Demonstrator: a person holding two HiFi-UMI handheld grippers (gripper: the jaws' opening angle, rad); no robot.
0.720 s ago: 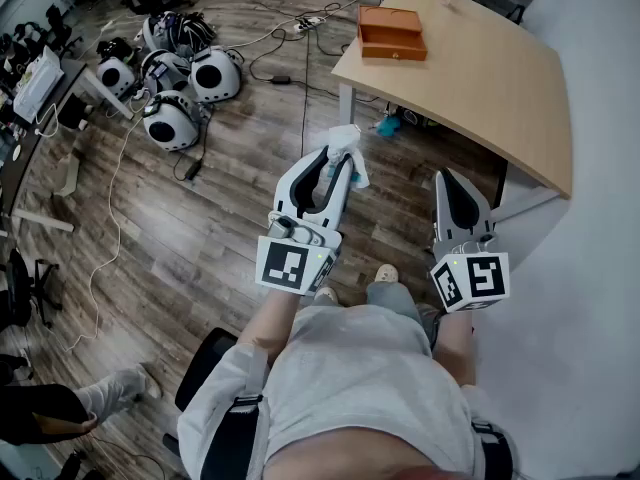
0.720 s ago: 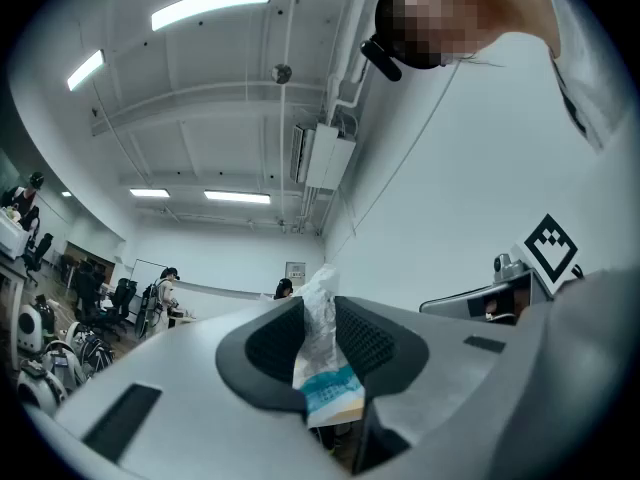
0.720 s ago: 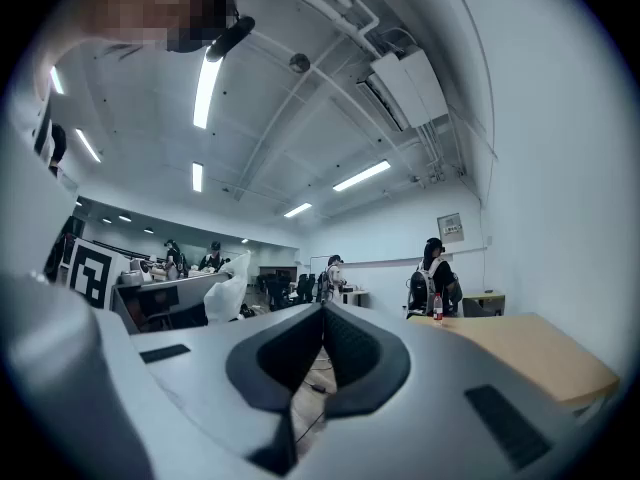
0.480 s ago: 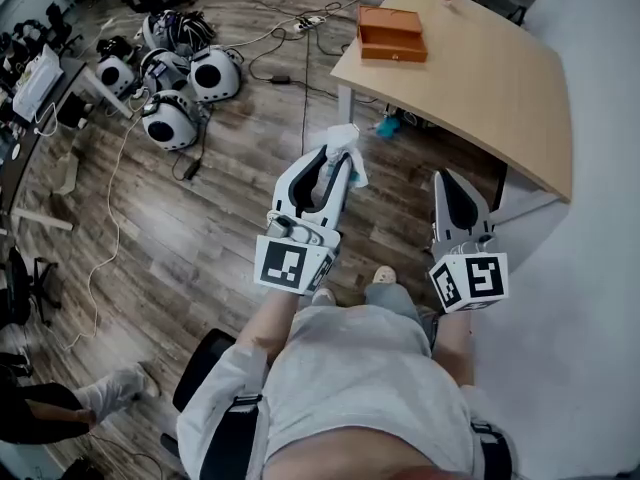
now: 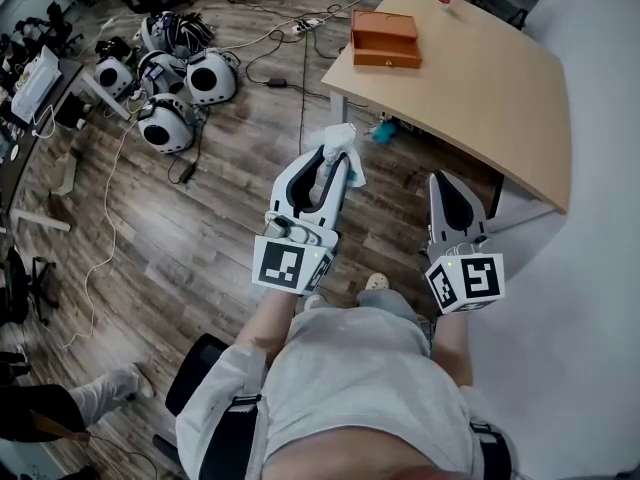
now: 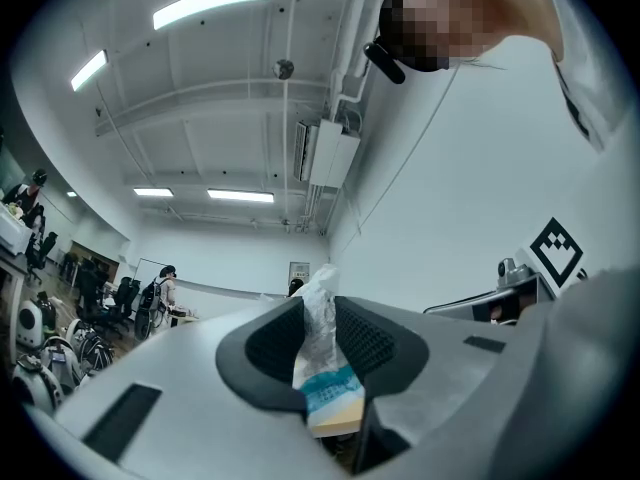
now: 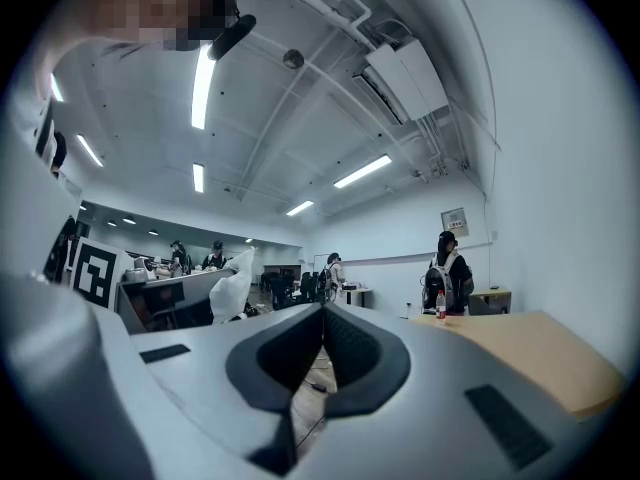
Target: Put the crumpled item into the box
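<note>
The crumpled wrapper (image 6: 323, 368) looks light, soft and slightly slick (thin film, I'd judge), so it should squash, not break. It is best held across its bunched middle. The left gripper (image 5: 335, 158) pinches it in mid-air. Its long axis runs along the jaws, white end poking past the tips toward the table (image 5: 480, 88). The box (image 5: 385, 38) sits there, well apart. The right gripper (image 5: 441, 183) is closed, empty.
</note>
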